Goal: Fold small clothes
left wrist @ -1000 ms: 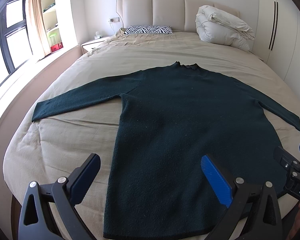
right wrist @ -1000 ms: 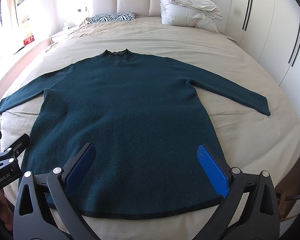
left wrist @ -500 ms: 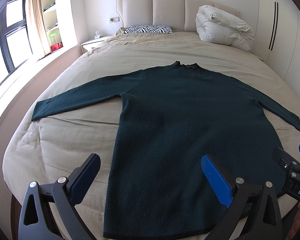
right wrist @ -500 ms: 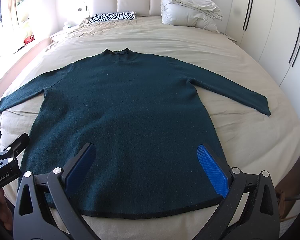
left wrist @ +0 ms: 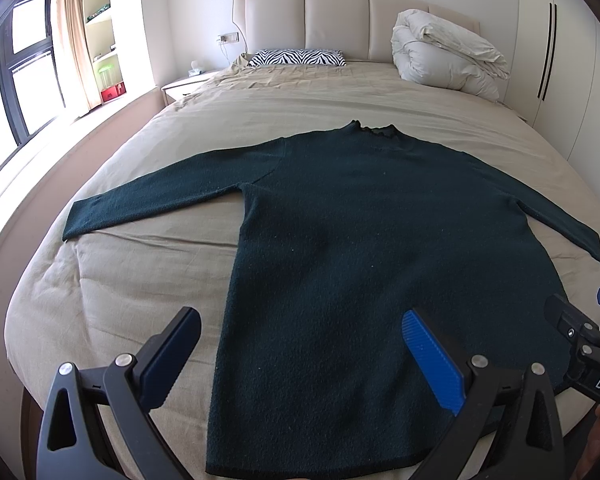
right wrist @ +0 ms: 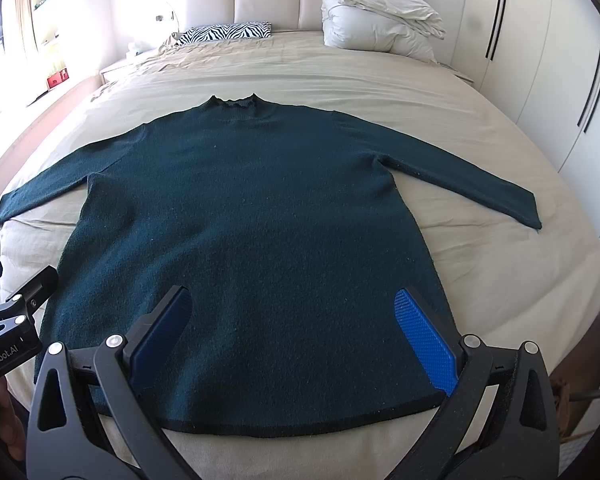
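A dark green long-sleeved sweater (left wrist: 360,240) lies flat on the beige bed (left wrist: 112,304), collar toward the headboard, both sleeves spread out. It also shows in the right wrist view (right wrist: 252,232). My left gripper (left wrist: 300,328) is open and empty, above the sweater's lower left hem. My right gripper (right wrist: 292,308) is open and empty, above the lower right hem. The right gripper's tip shows at the right edge of the left wrist view (left wrist: 580,332). The left gripper's tip shows at the left edge of the right wrist view (right wrist: 16,312).
A folded white duvet (left wrist: 448,56) and a zebra-striped pillow (left wrist: 296,58) lie at the head of the bed. A nightstand (left wrist: 184,86) and window are at the left. White wardrobes (right wrist: 540,60) stand at the right.
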